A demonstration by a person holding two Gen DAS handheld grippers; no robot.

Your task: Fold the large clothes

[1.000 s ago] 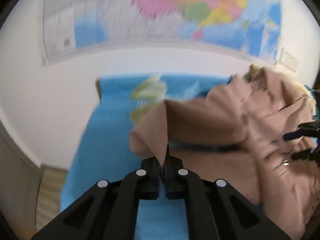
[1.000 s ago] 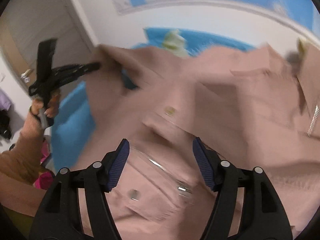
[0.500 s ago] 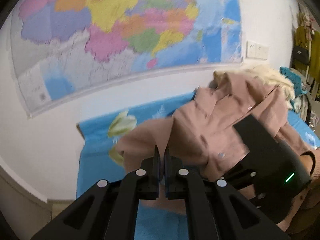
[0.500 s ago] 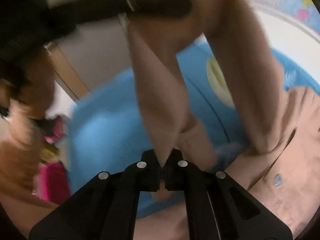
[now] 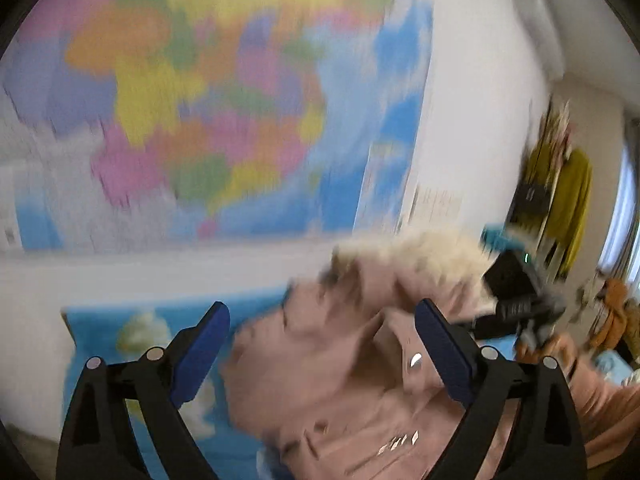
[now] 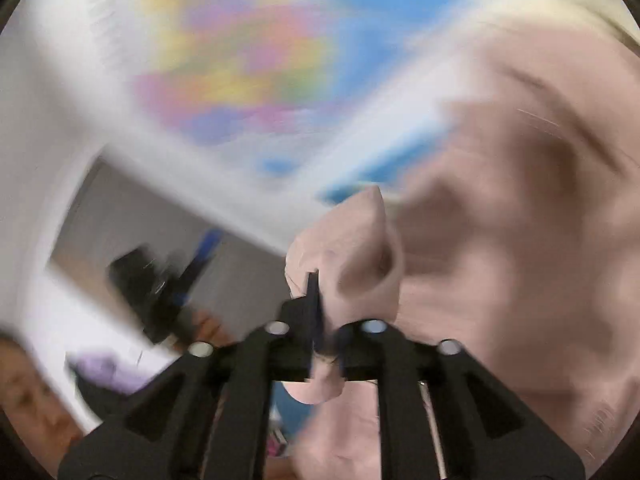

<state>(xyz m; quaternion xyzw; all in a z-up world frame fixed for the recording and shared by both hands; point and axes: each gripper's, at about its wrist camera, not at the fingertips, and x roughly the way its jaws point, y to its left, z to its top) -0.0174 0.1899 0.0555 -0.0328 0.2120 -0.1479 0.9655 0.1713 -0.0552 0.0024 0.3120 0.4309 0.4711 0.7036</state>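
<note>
A large dusty-pink coat [image 5: 344,380] with a cream fur collar [image 5: 416,248] lies bunched on the blue bed sheet [image 5: 104,328]. My left gripper [image 5: 320,344] is open and empty above the coat, its blue pads spread wide. My right gripper [image 6: 324,308] is shut on a fold of the pink coat [image 6: 500,240] and holds it lifted; the cloth fills the right half of that view. The right gripper also shows in the left wrist view [image 5: 516,300], at the coat's far right. Both views are blurred by motion.
A coloured wall map [image 5: 208,112] hangs on the white wall behind the bed. Clothes hang at the far right [image 5: 560,200]. The left gripper and the person's hand show in the right wrist view [image 6: 168,284], before a door.
My left gripper has let go of the coat and opened. My right gripper, open one second ago, stays shut on the coat fold. Both cameras have swung upward.
</note>
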